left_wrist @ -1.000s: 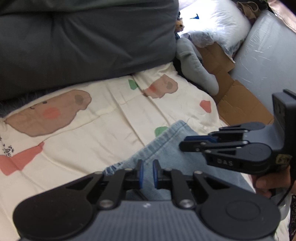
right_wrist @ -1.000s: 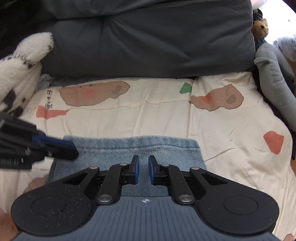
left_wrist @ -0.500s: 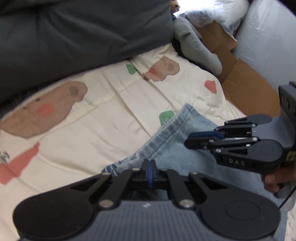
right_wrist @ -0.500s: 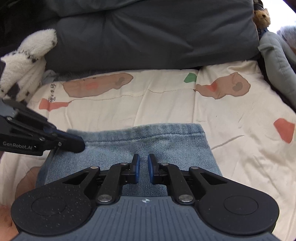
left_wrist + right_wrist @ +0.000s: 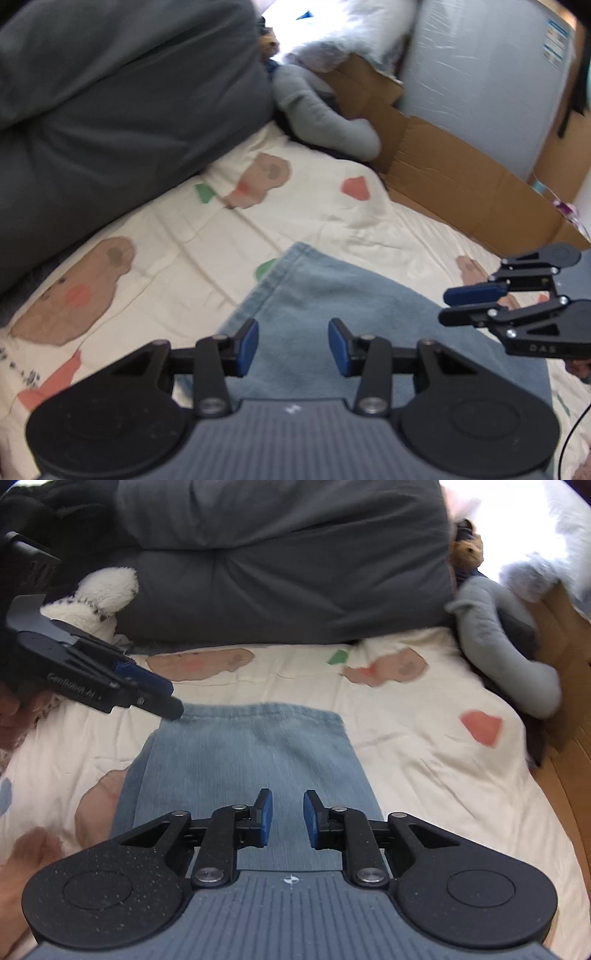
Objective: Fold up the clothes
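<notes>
On the bed [image 5: 424, 738], folded jeans [image 5: 240, 757] lie flat beneath both claws, left [image 5: 293, 346] and right [image 5: 287, 819], jaws opening, gripping nothing.

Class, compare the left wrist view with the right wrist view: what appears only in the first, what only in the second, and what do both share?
Only the left wrist view shows the tall grey plastic-wrapped panel behind the cardboard.

Only the right wrist view shows the white spotted plush toy and the small brown plush toy.

Both show the folded jeans on the cartoon-print sheet, the dark grey duvet, the grey plush toy, and the left gripper and right gripper, jaws opening, nothing held.
</notes>
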`<state>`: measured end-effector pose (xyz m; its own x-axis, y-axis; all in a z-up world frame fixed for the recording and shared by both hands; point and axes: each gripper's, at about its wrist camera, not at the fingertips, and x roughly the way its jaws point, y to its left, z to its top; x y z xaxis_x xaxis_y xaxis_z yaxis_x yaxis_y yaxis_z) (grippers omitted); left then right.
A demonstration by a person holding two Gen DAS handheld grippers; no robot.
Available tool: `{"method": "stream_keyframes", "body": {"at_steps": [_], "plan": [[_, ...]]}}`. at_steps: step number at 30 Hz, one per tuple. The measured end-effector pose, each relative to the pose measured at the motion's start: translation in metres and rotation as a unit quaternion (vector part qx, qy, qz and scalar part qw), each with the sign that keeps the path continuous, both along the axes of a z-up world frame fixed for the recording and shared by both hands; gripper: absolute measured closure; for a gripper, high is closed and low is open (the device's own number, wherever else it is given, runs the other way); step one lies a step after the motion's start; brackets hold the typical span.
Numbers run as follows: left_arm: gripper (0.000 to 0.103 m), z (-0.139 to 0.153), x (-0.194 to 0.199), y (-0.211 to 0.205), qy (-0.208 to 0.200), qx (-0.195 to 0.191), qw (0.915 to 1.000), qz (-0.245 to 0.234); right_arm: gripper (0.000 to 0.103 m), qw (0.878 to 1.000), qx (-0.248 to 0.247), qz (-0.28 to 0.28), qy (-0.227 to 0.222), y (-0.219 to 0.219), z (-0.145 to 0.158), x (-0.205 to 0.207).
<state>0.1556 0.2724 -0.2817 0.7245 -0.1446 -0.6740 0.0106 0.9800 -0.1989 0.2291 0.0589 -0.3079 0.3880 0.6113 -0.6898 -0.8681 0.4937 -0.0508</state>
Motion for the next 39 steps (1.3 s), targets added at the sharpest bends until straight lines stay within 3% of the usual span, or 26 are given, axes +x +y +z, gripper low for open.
{"method": "stream_keyframes", "body": {"at_steps": [4, 11, 18, 25, 27, 29, 30, 35, 39], "plan": [[0.059, 0.005, 0.016, -0.012, 0.006, 0.007, 0.9997, -0.022, 0.077, 0.999, 0.021, -0.048, -0.012, -0.033, 0.004, -0.010], [0.060, -0.002, 0.052, -0.042, 0.014, 0.016, 0.9977, -0.065, 0.077, 0.992, 0.046, -0.117, 0.007, -0.085, -0.012, -0.014], [0.074, -0.028, 0.076, -0.089, 0.020, 0.036, 0.9891, -0.142, 0.077, 0.987, 0.037, -0.158, 0.018, -0.122, -0.044, -0.013], [0.078, -0.058, 0.091, -0.117, 0.037, 0.046, 0.9830, -0.174, 0.077, 0.982, 0.025, -0.187, 0.032, -0.145, -0.074, -0.020], [0.078, -0.066, 0.097, -0.121, 0.045, 0.057, 0.9822, -0.173, 0.077, 0.982, 0.008, -0.184, 0.030, -0.148, -0.080, -0.022], [0.088, -0.075, 0.104, -0.121, 0.062, 0.074, 0.9828, -0.158, 0.077, 0.981, -0.004, -0.193, 0.029, -0.154, -0.084, -0.023], [0.100, -0.079, 0.107, -0.121, 0.070, 0.086, 0.9827, -0.149, 0.077, 0.979, -0.008, -0.203, 0.030, -0.157, -0.086, -0.022], [0.100, -0.076, 0.112, -0.127, 0.081, 0.107, 0.9822, -0.131, 0.077, 0.971, -0.027, -0.233, 0.040, -0.178, -0.094, -0.024], [0.096, -0.068, 0.113, -0.128, 0.071, 0.079, 0.9861, -0.128, 0.077, 0.969, -0.040, -0.241, 0.038, -0.193, -0.095, -0.035]]}}
